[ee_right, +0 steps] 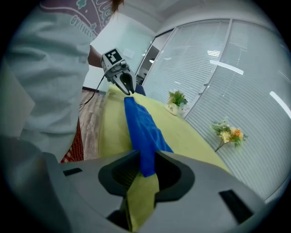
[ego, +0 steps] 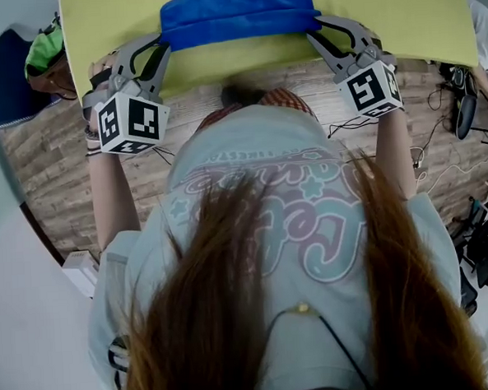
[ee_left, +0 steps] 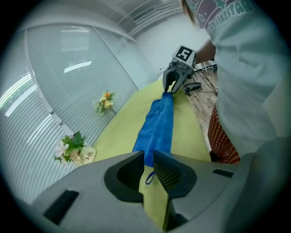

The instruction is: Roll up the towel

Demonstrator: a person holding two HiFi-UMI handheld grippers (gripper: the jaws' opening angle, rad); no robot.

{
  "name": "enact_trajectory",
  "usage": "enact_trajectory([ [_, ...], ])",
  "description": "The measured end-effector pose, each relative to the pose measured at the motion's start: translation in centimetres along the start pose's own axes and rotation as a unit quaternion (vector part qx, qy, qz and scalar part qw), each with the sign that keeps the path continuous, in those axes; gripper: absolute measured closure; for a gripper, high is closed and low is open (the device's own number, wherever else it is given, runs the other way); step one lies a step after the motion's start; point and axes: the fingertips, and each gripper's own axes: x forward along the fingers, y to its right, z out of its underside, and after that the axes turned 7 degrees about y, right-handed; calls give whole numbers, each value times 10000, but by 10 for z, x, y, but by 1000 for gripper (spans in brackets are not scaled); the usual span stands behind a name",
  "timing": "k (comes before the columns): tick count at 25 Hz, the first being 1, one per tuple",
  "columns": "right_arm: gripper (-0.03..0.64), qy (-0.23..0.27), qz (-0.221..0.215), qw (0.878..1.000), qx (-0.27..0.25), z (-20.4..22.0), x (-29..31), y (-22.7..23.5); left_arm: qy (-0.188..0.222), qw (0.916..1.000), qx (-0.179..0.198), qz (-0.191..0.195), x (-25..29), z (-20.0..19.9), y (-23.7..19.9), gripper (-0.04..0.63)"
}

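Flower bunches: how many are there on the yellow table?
2. A white bunch stands beside a small card at the yellow table's far edge. A yellow-orange bunch lies farther along that edge. More could be hidden outside these views.

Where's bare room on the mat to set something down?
Mat between towel and flowers is bare; so is the strip from towel to near edge. Crowded at towel ends: left hand-held gripper, right hand-held gripper.

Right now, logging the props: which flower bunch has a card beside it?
The pink-and-white bunch: a small card sits against it. The orange-yellow bunch has none.
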Motion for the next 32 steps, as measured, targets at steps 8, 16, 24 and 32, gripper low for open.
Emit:
enact_trajectory([
  [8, 505, -109, -378, 9990, -203, 13, 5, -15, -319, 9988, -112, 350, 9, 6, 26, 524],
  [16, 526, 32, -219, 9991, -366, 13, 10, -9, -744, 9968, -24, 279, 19, 9, 28, 479],
  [24, 572, 63, -59, 9986, -524, 16, 11, -8, -922, 9953, 287, -75, 24, 10, 21, 526],
  [32, 583, 225, -72, 9993, -301, 11, -10, -20, -796, 9967, -87, -104, 7, -1, 39, 540],
])
